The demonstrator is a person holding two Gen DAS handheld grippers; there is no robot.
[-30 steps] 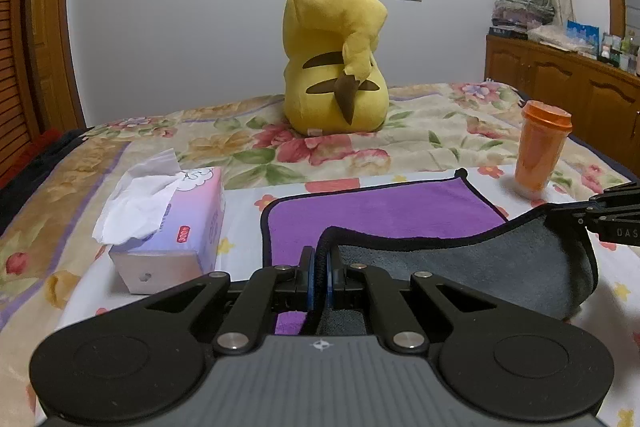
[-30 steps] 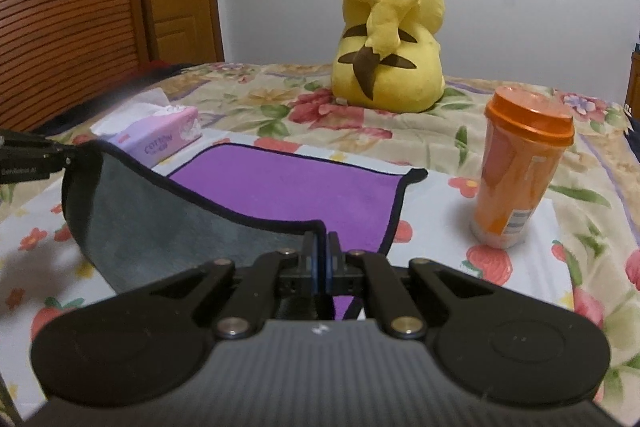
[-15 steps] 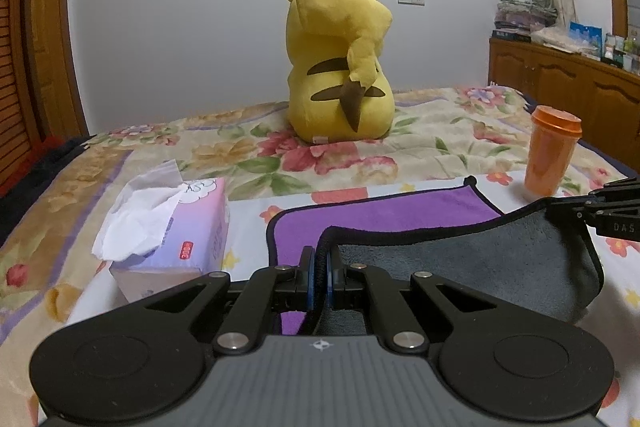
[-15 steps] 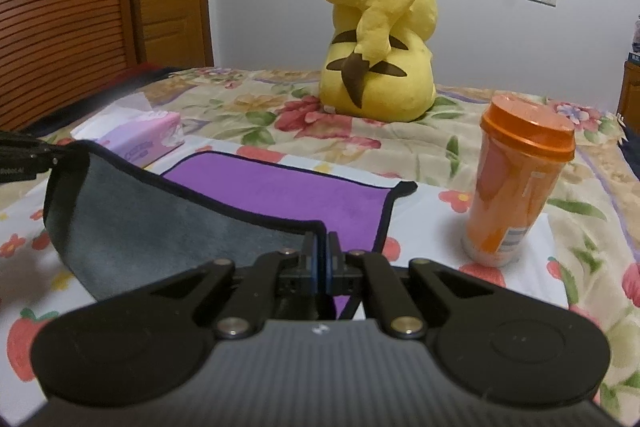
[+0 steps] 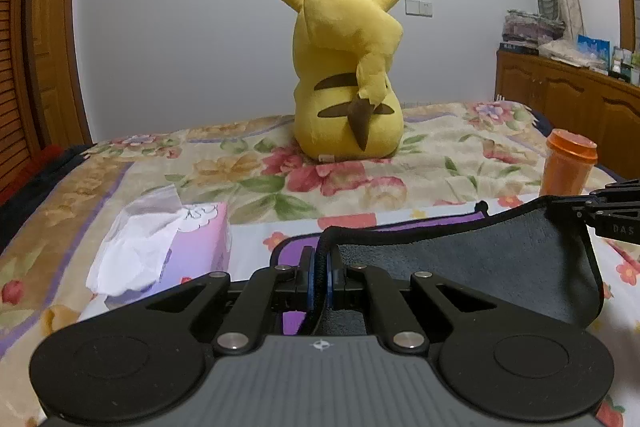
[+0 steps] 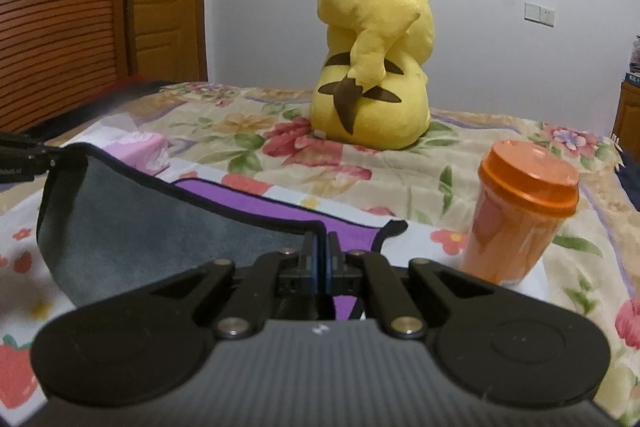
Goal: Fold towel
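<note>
Left gripper (image 5: 319, 269) and right gripper (image 6: 319, 259) each pinching towel (image 5: 460, 267), tissues in box (image 5: 192, 247)

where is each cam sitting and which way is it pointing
Left wrist view: rides on the left tool, facing forward across the bed at the plush; its own closed fingers pinch the towel, and the right tool shows at the right edge.
Right wrist view: rides on the right tool, facing the same way; the left tool shows at the left edge.
Shared: towel, plush, orange cup, tissue box.
</note>
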